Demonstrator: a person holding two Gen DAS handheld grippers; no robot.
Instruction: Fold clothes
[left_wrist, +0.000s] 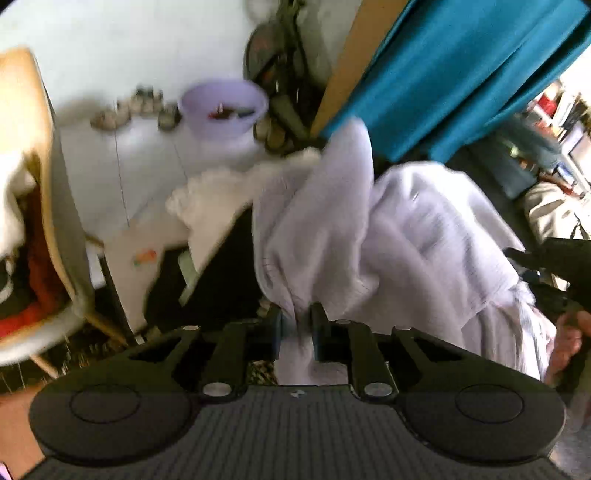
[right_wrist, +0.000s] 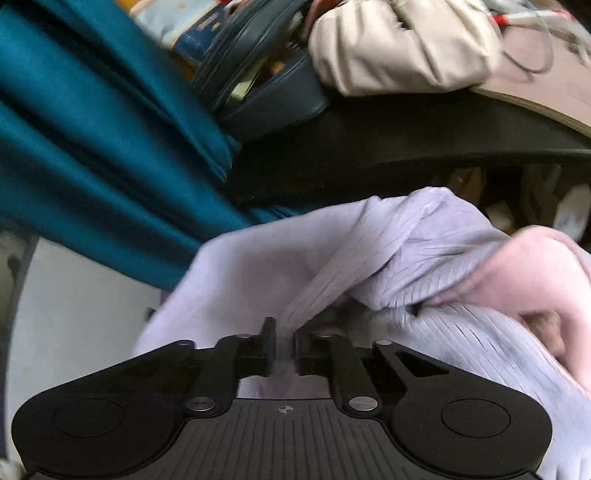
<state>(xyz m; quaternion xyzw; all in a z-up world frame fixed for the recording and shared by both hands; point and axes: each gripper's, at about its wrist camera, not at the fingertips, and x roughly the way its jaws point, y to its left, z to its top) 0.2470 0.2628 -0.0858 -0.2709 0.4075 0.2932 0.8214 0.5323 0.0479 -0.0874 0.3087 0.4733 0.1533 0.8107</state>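
Both my tongs pinch the lilac garment: left tongs (left_wrist: 295, 325) on one bunched fold, right tongs (right_wrist: 285, 345) on another. The garment (left_wrist: 417, 236) hangs crumpled between them, off any surface. I'm still at pick-up; next, I'd spread it flat.

White floor (left_wrist: 110, 173) bears a lilac basin (left_wrist: 223, 107) and small jars (left_wrist: 144, 99); black table (right_wrist: 406, 140) holds a cream bag (right_wrist: 399, 48).

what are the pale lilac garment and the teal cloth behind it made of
Pale lilac garment: looks like soft ribbed knit, matte, with fine parallel ridges and limp folds. Teal cloth: smooth, slightly sheeny drape in long folds, perhaps jersey or a synthetic; blur leaves it open.
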